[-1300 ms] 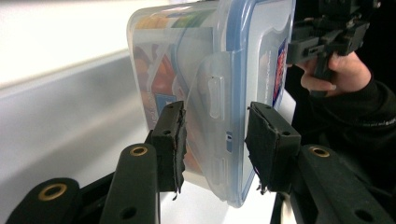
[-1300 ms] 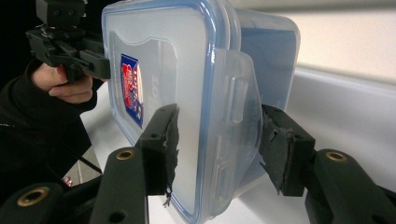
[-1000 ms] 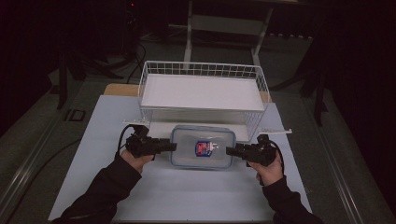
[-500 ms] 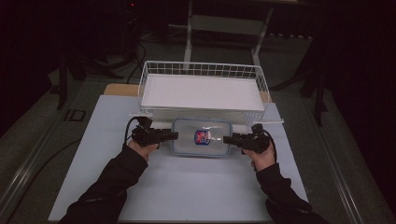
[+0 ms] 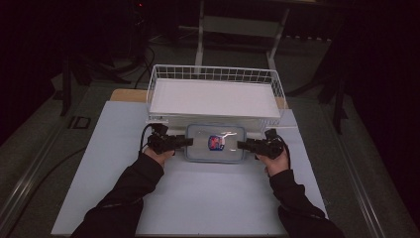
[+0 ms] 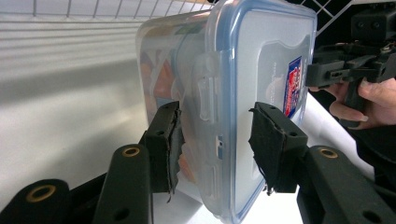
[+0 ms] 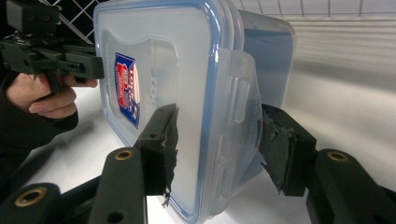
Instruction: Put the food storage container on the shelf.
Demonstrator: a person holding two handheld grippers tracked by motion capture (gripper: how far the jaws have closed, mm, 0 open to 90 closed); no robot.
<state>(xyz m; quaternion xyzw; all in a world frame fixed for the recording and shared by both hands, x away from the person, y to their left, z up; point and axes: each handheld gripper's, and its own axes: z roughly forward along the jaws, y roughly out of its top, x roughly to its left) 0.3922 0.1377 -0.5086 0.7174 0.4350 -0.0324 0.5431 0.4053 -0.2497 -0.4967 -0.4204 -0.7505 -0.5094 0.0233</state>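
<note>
Fingers of the left gripper (image 5: 184, 142) and right gripper (image 5: 241, 145) clench opposite end edges of the lidded container (image 5: 216, 143), just before the wire basket (image 5: 214, 73); bare surface (image 5: 208, 193) lies nearer the person.

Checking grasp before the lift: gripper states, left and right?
Left gripper: shut on the container, at its end latch.
Right gripper: shut on the container's opposite end.

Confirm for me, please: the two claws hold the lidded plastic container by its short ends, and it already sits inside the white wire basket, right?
Not quite. The left claw and right claw do hold the lidded plastic container by its short ends, but the high view shows it in front of the white wire basket, not inside it.
</note>
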